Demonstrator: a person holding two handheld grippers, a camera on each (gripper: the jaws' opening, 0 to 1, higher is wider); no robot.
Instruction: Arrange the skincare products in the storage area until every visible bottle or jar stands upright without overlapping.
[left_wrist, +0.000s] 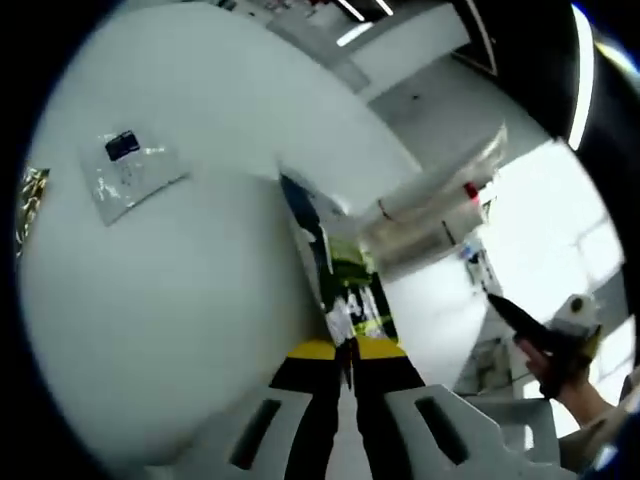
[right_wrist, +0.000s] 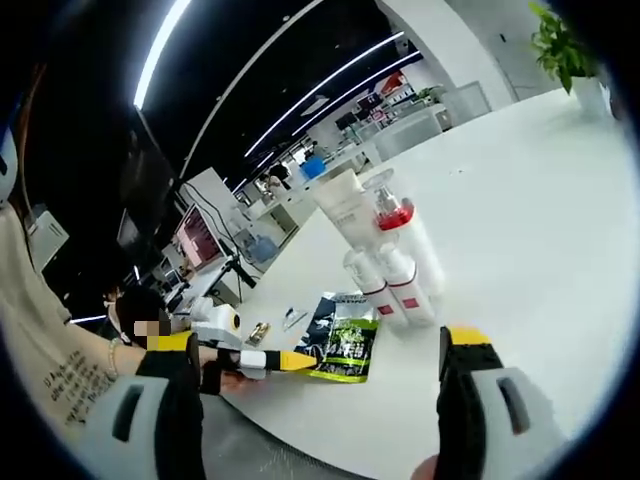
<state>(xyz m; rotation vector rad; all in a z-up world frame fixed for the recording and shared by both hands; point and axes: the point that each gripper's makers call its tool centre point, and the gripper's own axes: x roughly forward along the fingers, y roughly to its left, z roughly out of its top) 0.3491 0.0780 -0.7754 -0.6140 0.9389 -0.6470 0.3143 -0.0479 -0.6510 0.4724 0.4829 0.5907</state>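
Sachet (left_wrist: 340, 280) clamped in left gripper (left_wrist: 348, 352), bottles (right_wrist: 395, 265) just beyond

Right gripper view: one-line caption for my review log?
Left gripper pinches a green sachet on the white table beside upright skincare bottles; right gripper open.

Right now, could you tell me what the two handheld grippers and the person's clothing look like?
The left gripper has black jaws with yellow tips on pale grey, slotted mounts. The right gripper is built the same way: black jaws, yellow tips, light grey mounts with dark slots. The person's sleeve is beige with small dark lettering, and a thin bracelet sits at the wrist.
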